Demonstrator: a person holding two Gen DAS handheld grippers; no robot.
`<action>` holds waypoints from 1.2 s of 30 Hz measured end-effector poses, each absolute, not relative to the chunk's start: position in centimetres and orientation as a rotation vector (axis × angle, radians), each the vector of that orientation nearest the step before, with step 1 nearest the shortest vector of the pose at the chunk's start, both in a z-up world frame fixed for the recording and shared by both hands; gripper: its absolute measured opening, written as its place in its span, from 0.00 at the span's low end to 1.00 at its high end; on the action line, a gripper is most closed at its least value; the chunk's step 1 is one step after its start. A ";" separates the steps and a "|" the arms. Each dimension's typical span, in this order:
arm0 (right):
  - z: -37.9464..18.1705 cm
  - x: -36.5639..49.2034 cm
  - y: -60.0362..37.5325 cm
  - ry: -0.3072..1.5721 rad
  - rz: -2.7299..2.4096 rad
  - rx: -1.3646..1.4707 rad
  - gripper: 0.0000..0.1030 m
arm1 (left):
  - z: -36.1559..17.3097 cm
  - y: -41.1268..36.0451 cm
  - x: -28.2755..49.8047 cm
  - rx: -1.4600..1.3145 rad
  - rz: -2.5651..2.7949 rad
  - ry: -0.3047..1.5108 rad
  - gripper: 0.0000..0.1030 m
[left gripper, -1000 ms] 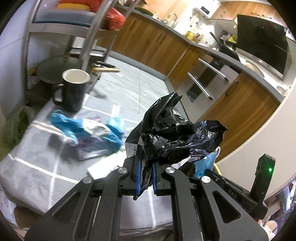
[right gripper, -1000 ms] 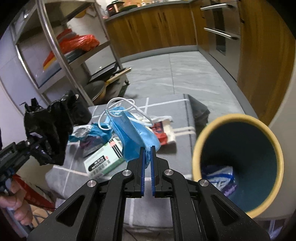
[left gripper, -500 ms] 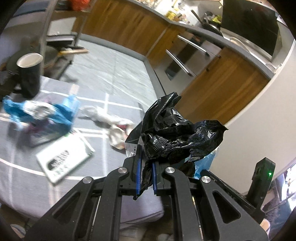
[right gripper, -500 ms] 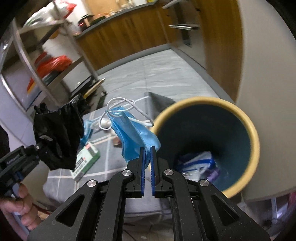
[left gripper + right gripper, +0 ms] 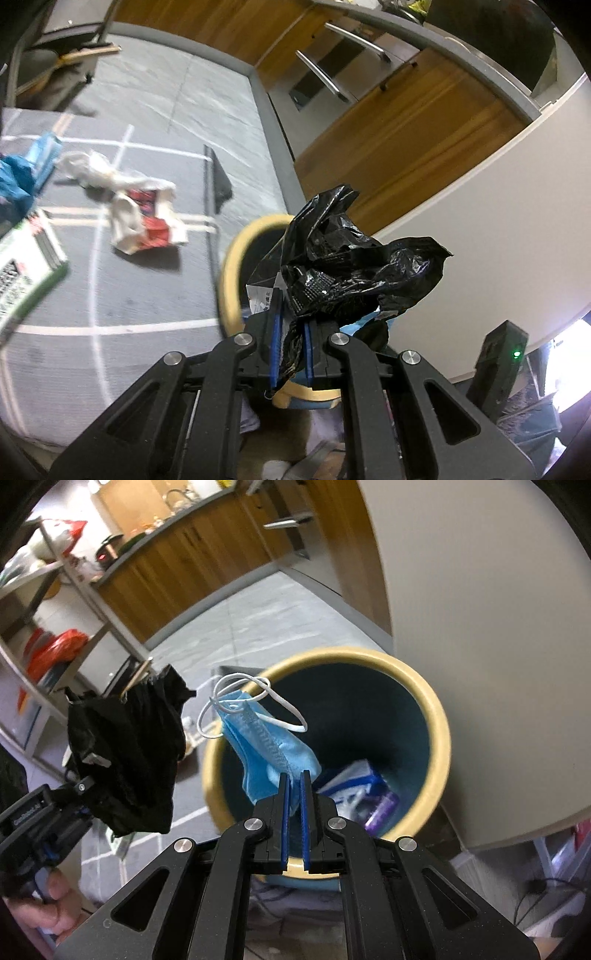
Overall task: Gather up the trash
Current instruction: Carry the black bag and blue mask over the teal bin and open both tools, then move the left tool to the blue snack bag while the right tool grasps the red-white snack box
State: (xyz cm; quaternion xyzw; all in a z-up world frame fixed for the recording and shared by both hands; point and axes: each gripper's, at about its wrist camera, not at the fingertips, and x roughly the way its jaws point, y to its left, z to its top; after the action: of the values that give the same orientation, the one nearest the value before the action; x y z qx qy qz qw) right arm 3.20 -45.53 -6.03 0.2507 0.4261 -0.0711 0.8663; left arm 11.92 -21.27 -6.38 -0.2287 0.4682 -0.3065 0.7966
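Right gripper (image 5: 294,786) pinches the blue mask (image 5: 271,753) above the bin (image 5: 439,738); left gripper (image 5: 291,332) clamps a black bag (image 5: 351,269) (release only once centred over the opening).

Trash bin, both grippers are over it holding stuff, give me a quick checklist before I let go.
1. Right gripper shut on the blue face mask: ok.
2. Mask over the bin opening: ok.
3. Left gripper shut on the black plastic bag: ok.
4. Bag fully over the opening: cannot tell; in the right wrist view it hangs beside the rim.
5. Room left in the bin: ok, only a few wrappers at the bottom.
6. Table cleared: not ok, a torn red-and-white packet remains.
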 end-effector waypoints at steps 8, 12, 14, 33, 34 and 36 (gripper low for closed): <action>-8.1 3.3 -46.2 0.958 -0.189 0.544 0.06 | -9.2 -23.2 12.4 -0.539 -0.693 1.059 0.08; -8.5 3.3 -46.7 0.978 -0.211 0.554 0.06 | -10.3 -23.4 12.3 -0.549 -0.684 1.088 0.10; -8.7 3.3 -46.8 0.988 -0.218 0.559 0.10 | -10.5 -23.5 12.4 -0.546 -0.680 1.094 0.17; -7.7 3.4 -45.9 0.956 -0.197 0.531 0.37 | -8.0 -20.1 12.3 -0.503 -0.658 1.049 0.42; -7.5 3.4 -45.8 0.951 -0.191 0.529 0.42 | -7.7 -19.8 12.3 -0.500 -0.655 1.048 0.42; -7.0 3.7 -45.2 0.944 -0.172 0.510 0.48 | -7.1 -18.9 12.3 -0.472 -0.645 1.049 0.42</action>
State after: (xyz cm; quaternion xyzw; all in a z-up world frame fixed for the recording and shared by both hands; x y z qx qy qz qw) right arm 3.73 -45.22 -6.99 0.2426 0.4492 -0.0820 0.8559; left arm 12.32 -18.90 -7.10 -0.2194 0.4875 -0.2997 0.7902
